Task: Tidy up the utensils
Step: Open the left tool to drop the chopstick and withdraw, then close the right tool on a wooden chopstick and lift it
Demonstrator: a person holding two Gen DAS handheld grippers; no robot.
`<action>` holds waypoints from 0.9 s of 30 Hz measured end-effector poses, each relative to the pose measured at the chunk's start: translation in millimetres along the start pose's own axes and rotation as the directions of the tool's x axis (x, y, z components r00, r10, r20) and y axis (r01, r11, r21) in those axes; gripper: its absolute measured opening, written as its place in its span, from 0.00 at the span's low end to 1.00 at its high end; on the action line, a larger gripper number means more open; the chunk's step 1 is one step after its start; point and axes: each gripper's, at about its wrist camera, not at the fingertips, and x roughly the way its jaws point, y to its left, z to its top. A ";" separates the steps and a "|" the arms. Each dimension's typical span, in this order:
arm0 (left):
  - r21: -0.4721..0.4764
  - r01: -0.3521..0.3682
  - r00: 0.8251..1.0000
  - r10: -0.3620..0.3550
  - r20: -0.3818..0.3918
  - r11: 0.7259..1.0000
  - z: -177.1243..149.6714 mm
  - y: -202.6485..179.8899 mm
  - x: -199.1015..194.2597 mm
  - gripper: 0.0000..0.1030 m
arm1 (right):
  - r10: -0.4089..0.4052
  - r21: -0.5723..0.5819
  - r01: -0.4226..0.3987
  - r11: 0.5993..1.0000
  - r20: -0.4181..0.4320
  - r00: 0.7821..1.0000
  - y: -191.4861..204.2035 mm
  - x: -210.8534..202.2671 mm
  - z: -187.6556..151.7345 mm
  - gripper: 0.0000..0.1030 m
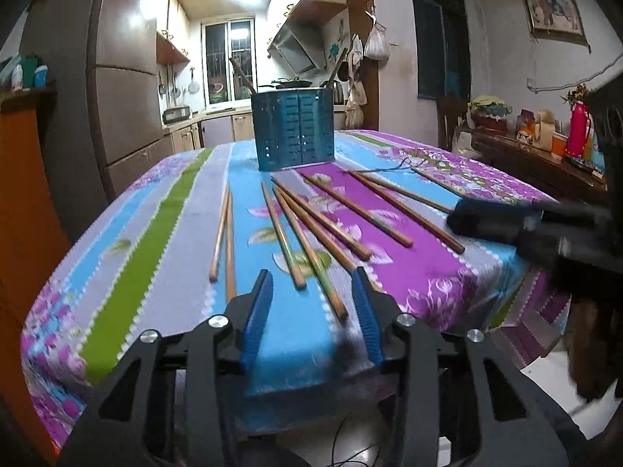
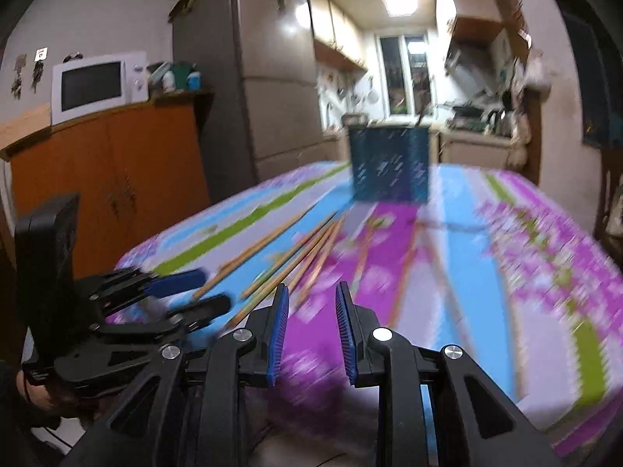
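Several wooden chopsticks [image 1: 311, 225] lie spread on the striped floral tablecloth [image 1: 163, 233]. A blue slotted utensil holder [image 1: 294, 130] stands at the far side with two handles sticking out. My left gripper [image 1: 313, 278] is open and empty at the near edge, the nearest chopstick ends between its pads. My right gripper [image 2: 311, 292] is open and empty over the near purple stripe; the view is blurred. The chopsticks [image 2: 296, 257] lie to its left, the holder [image 2: 389, 163] beyond. The right gripper also shows in the left wrist view [image 1: 479, 218], the left gripper in the right wrist view [image 2: 194, 292].
An orange cabinet [image 2: 117, 179] with a microwave [image 2: 97, 85] stands left of the table. A fridge [image 1: 124, 89] and kitchen counters lie beyond. A sideboard with a red thermos [image 1: 578, 128] stands at the right. The table's near edge is just under both grippers.
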 end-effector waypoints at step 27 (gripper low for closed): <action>0.041 -0.006 1.000 0.005 0.011 0.999 -28.0 -16.5 9.2 0.10 | -0.237 0.013 0.237 0.971 -0.027 0.971 -38.8 18.4 -25.1 0.26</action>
